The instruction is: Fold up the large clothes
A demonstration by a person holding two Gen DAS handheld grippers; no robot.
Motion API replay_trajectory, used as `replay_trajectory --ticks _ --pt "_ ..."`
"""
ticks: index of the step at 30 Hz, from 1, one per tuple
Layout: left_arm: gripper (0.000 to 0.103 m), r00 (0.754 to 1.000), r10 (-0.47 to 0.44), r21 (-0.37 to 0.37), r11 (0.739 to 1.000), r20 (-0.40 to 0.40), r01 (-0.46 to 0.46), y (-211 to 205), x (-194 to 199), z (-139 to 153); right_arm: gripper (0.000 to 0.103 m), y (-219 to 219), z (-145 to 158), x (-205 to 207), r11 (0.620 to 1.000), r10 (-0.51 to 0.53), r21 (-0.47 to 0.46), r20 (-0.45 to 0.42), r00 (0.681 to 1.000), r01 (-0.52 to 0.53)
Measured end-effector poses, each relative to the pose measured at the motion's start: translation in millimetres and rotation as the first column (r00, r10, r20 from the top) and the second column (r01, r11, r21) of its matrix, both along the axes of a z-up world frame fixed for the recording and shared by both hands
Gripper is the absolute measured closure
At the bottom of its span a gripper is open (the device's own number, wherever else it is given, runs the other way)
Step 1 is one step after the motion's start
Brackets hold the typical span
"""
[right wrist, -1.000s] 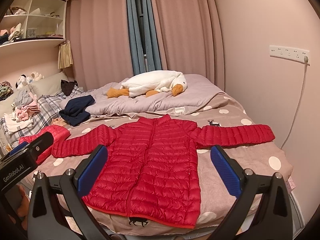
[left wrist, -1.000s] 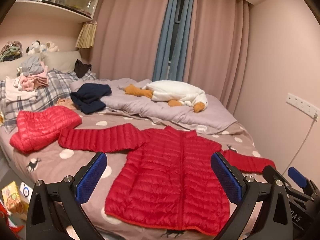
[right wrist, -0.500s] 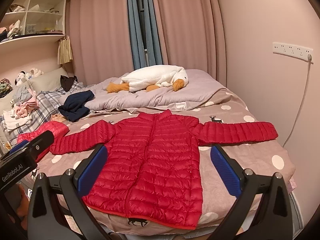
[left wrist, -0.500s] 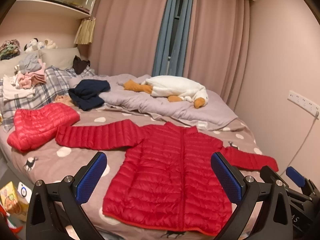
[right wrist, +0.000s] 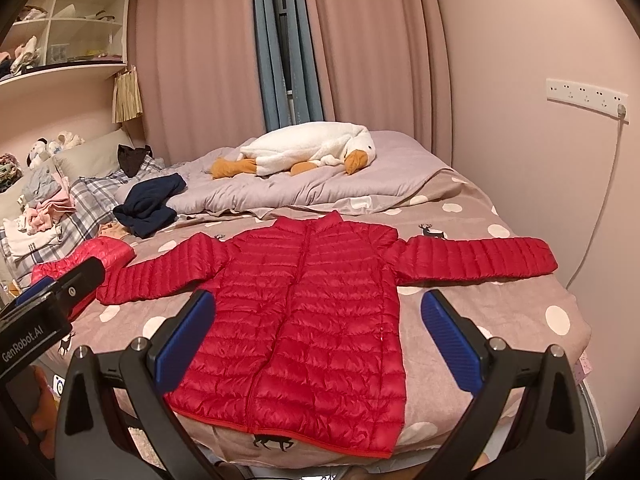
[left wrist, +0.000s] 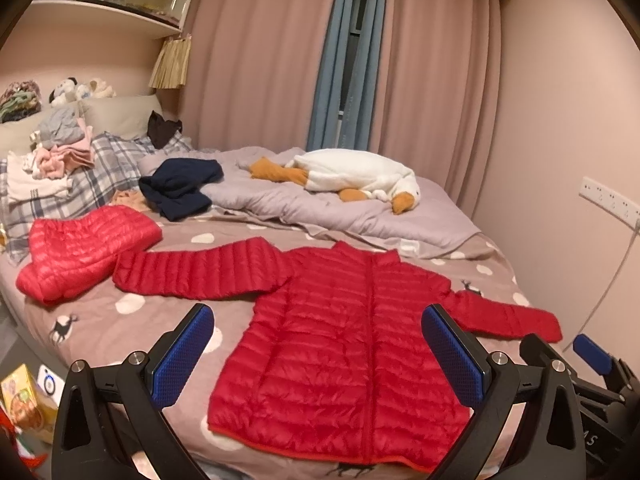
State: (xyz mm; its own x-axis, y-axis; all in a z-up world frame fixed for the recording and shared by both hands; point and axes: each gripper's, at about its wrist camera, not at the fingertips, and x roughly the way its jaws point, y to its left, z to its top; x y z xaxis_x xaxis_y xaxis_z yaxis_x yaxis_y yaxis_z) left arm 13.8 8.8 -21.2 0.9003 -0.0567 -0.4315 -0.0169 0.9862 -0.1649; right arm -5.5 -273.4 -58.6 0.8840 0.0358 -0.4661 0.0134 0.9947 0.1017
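Note:
A red quilted puffer jacket (left wrist: 348, 344) lies flat, front up and zipped, on the dotted bed cover (left wrist: 120, 332), both sleeves spread out sideways. It also shows in the right wrist view (right wrist: 304, 320). My left gripper (left wrist: 318, 356) is open and empty, held above the jacket's hem near the foot of the bed. My right gripper (right wrist: 318, 342) is open and empty too, above the hem. The right gripper's body shows at the lower right of the left wrist view (left wrist: 592, 364), and the left gripper's body at the left of the right wrist view (right wrist: 48, 312).
A second red puffer jacket (left wrist: 84, 252) lies bunched left of the spread sleeve. A navy garment (left wrist: 180, 188), a plush goose (left wrist: 352, 176) on a grey duvet and a clothes pile (left wrist: 52, 160) lie farther back. A wall with a socket strip (right wrist: 586, 94) runs along the right.
Both grippers have shifted slightly, so the jacket sits a little higher in the views. The jacket has not moved and both grippers stay open.

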Motion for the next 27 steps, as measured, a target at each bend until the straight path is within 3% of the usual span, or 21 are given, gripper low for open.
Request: replay_trajectory --ticks 17,23,27 --pt "0.0 0.998 0.036 -0.01 0.999 0.042 -0.035 9.7 -19.1 8.2 0.0 7.0 10.7 -15.7 0.999 0.039 0.012 0.045 0.998 -0.039" --pt "0.0 0.999 0.032 -0.016 0.999 0.032 -0.032 13.1 -12.5 3.3 0.0 8.5 8.5 -12.6 0.999 0.052 0.014 0.042 0.998 -0.052" --pt "0.0 0.998 0.067 -0.067 0.995 -0.014 -0.068 26.9 14.3 -8.1 0.0 -0.5 -0.1 6.1 0.996 0.068 0.063 0.037 0.997 -0.07"
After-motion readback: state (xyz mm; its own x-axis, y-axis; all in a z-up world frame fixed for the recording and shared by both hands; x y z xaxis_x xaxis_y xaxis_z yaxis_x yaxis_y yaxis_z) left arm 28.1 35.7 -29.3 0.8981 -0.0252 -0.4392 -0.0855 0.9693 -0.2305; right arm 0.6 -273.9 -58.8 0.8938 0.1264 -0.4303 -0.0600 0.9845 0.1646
